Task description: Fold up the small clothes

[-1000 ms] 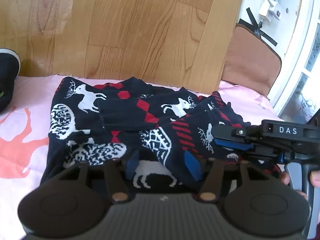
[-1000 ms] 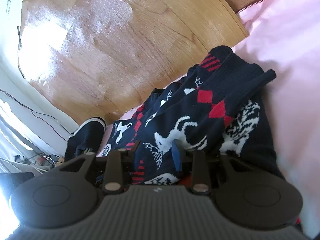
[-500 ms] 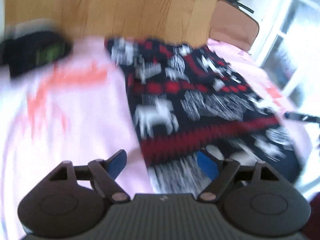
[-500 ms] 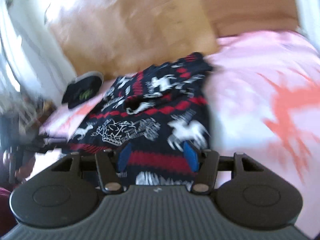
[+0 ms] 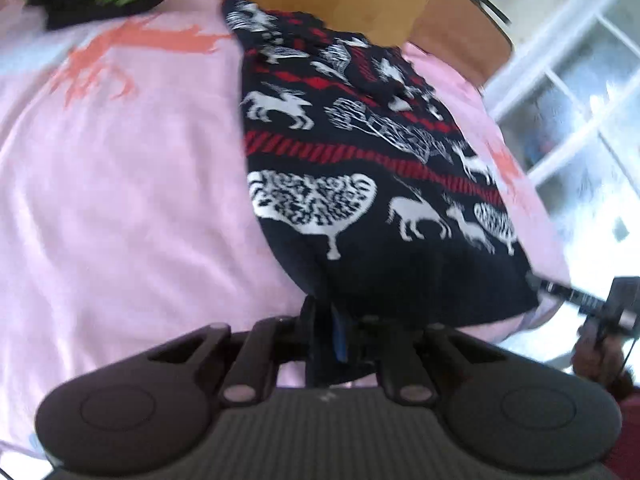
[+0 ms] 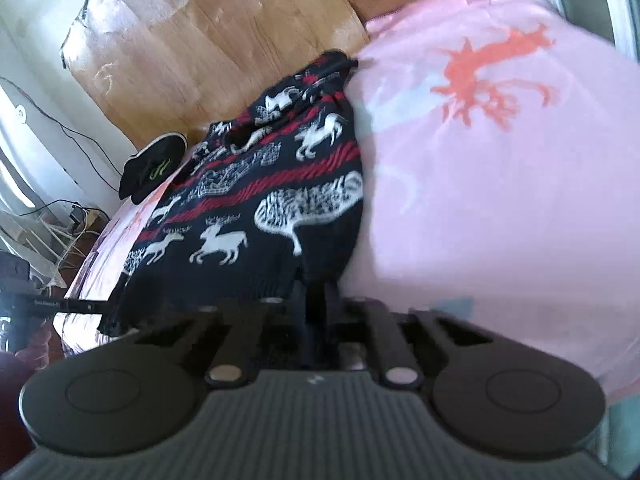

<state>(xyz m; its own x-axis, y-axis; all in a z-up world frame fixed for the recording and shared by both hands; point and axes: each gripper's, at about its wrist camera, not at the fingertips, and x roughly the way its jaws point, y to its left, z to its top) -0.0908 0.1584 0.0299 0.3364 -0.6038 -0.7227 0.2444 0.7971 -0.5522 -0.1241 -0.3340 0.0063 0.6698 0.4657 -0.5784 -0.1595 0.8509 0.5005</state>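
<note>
On the pink bedspread (image 5: pixel 120 184) the dark reindeer sweater (image 5: pixel 360 184) lies spread flat, running toward the wooden headboard (image 6: pixel 208 52). My left claw (image 5: pixel 324 336) and my right claw (image 6: pixel 316 300) each pinch a near corner of its hem, jaws pressed together, so I can lift both corners evenly for a fold.

The left gripper (image 5: pixel 326 330) pinches the near hem of the dark reindeer sweater (image 5: pixel 360 184), which lies on the pink sheet (image 5: pixel 132 184).
</note>
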